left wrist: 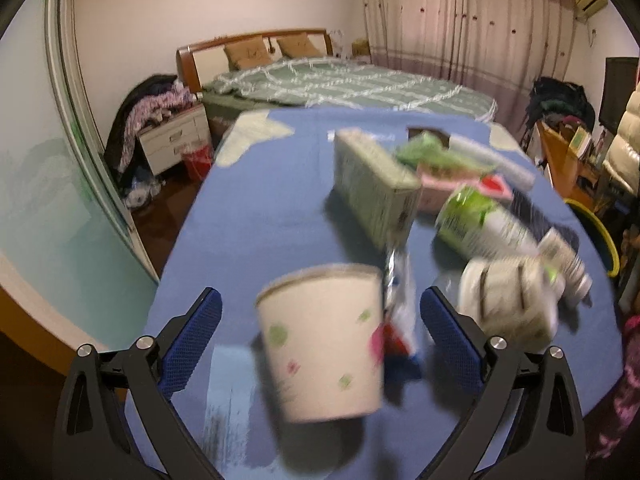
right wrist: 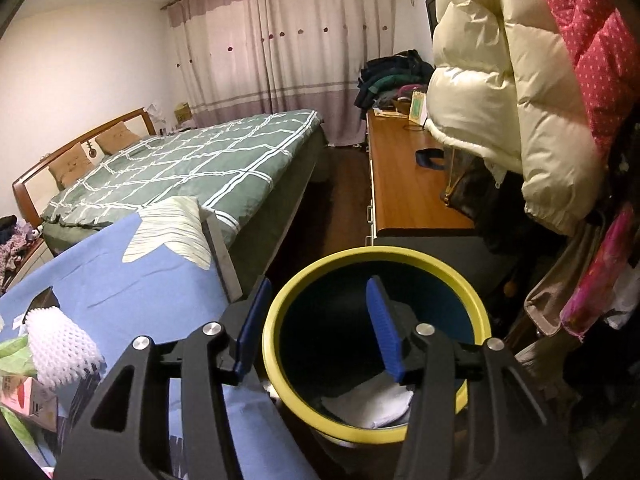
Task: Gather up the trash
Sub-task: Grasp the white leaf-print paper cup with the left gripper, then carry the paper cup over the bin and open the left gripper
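A white paper cup with coloured dots stands on the blue tablecloth, blurred. My left gripper is open around it, and a gap shows between each pad and the cup. Beside the cup lies a foil wrapper. Further back are a green-and-white carton, a green-labelled bottle and a crumpled carton. My right gripper hangs open over the yellow-rimmed bin with nothing between its fingers. Something white lies at the bin's bottom.
A white foam net and a pink box lie on the table's right part. The bin stands off the table's right edge. Puffy coats hang close on the right. A wooden desk and a bed lie beyond.
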Tool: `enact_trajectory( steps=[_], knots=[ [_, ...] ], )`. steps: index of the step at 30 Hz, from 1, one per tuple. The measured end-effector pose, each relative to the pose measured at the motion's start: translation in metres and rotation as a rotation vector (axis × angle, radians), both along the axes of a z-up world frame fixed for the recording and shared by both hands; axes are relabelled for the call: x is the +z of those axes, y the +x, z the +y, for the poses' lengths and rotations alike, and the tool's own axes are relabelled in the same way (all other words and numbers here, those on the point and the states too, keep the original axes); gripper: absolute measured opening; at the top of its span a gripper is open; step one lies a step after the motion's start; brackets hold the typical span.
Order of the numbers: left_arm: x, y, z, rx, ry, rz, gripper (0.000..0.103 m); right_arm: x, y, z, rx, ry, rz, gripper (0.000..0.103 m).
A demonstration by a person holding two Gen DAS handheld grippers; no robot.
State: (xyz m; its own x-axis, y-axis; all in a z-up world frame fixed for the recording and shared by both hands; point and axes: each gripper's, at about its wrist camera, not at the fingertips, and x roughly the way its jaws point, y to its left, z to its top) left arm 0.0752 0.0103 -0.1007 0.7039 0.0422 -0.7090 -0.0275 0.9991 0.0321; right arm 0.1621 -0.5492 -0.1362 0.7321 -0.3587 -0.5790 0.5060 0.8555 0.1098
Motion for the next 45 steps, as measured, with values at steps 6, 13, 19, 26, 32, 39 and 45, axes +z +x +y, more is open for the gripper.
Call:
enact_trajectory(
  steps=[6, 13, 19, 26, 32, 39, 45],
  knots=[
    [-0.023, 0.001, 0.011, 0.008, -0.007, 0.072, 0.092, 0.0, 0.001, 0.0, 0.01, 0.0, -0.002, 0.048],
    [-0.033, 0.014, 0.011, -0.017, -0.083, 0.121, 0.092, 0.0, 0.002, 0.002, 0.022, 0.002, -0.002, 0.048],
    [-0.043, 0.023, 0.01, -0.017, -0.112, 0.158, 0.072, -0.001, 0.004, 0.003, 0.028, 0.004, -0.001, 0.048],
    [-0.027, 0.019, 0.015, -0.003, -0.107, 0.104, 0.065, 0.0, 0.004, 0.003, 0.027, 0.006, -0.002, 0.048],
    [0.013, 0.016, 0.007, -0.016, -0.096, 0.008, 0.064, 0.002, 0.004, 0.006, 0.025, 0.0, -0.002, 0.048],
    [0.069, 0.03, -0.062, -0.198, -0.126, -0.118, 0.064, 0.013, -0.012, 0.006, 0.04, -0.02, -0.009, 0.048],
    [0.082, 0.062, -0.156, -0.382, -0.158, -0.126, 0.064, 0.028, -0.046, -0.005, 0.039, -0.053, -0.02, 0.055]
  ],
)
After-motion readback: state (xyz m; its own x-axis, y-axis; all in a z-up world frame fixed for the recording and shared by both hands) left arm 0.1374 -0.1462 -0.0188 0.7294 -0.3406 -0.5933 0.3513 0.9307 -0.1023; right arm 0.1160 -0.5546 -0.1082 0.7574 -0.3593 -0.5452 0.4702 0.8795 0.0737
